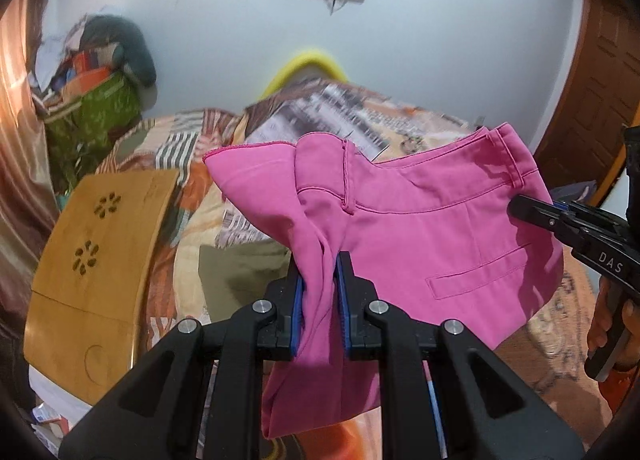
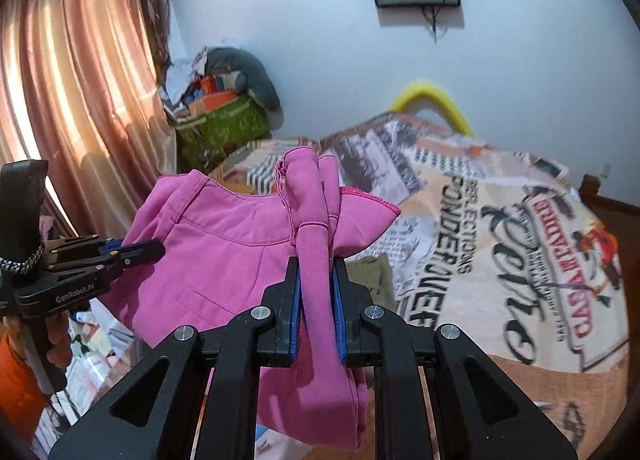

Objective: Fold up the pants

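Left wrist view: the pink pants [image 1: 420, 227] are clamped in the left gripper [image 1: 322, 260]. A bunched waistband fold is pinched by the right gripper [image 2: 316, 264], above the bed [image 2: 500, 240].

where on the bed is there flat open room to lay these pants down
The printed blanket right of the pink pants lies open up to the yellow pillow. The left side is crowded: wooden lap table, olive cloth, green bag.
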Demonstrator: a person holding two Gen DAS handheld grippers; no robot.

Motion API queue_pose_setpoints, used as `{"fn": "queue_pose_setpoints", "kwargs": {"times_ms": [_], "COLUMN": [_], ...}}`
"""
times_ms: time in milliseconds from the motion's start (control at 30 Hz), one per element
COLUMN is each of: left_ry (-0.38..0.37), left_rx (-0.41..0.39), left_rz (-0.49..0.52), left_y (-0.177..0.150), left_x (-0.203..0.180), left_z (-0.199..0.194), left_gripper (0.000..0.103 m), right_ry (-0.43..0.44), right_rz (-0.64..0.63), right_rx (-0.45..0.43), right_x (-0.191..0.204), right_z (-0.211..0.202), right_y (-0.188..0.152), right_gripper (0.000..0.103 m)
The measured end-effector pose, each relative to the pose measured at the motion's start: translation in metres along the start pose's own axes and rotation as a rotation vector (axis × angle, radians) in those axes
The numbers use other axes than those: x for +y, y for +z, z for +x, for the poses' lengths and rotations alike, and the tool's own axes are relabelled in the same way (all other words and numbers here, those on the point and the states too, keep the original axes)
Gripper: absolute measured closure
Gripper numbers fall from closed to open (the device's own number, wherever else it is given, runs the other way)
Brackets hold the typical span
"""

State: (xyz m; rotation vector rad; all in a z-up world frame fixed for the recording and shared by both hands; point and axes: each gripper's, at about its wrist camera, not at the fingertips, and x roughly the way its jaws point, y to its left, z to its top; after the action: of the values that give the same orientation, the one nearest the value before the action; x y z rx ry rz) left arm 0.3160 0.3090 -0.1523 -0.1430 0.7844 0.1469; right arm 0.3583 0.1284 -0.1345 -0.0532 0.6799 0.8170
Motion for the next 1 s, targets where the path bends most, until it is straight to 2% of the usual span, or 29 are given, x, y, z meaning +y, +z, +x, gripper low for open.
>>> {"fn": "queue_pose_setpoints", "kwargs": {"times_ms": [267,433,533,567,633,700,833,1000], "left_ry": [-0.008,-0.013,0.008,0.015,0.022,0.052,0.082,0.090], "left_rx": [0.118,0.193,0.211,0.210,0.214,0.229,0.223,0.155], "left_rz": [-0.025,-0.046,-0.050,-0.054,-0.059,-0.054,-0.046,-0.017], "left_y": [-0.029,-0.047,-0.055,-0.056,-0.057,-0.056,-0.051,-0.034], "left_x": [0.025,0.028,0.030,0.031,0.033,0.035,0.036,0.024], "left_z": [0.085,0.127,0.140,0.141,0.139,0.135,0.110,0.051], "left_gripper": [0.088,0.088,0.083,0.080,0.073,0.061,0.060,0.060], "right_ry": [-0.031,-0.063,-0.075,-0.079,-0.091,-0.101,-0.110,-0.095], "right_rz": [-0.008,-0.025,-0.033,-0.032,-0.023,-0.018,-0.022,-0.021], "right_rx": [0.150,0.276,0.317,0.320,0.321,0.323,0.312,0.227], "right_x": [-0.014,-0.022,-0.023,-0.024,-0.025,-0.025,-0.024,-0.017], "right_z": [0.081,0.117,0.124,0.125,0.122,0.117,0.098,0.045], "right_y": [-0.021,-0.039,-0.048,-0.050,-0.050,-0.050,-0.045,-0.021], "right_gripper": [0.091,0.090,0.089,0.085,0.084,0.083,0.075,0.075]}}
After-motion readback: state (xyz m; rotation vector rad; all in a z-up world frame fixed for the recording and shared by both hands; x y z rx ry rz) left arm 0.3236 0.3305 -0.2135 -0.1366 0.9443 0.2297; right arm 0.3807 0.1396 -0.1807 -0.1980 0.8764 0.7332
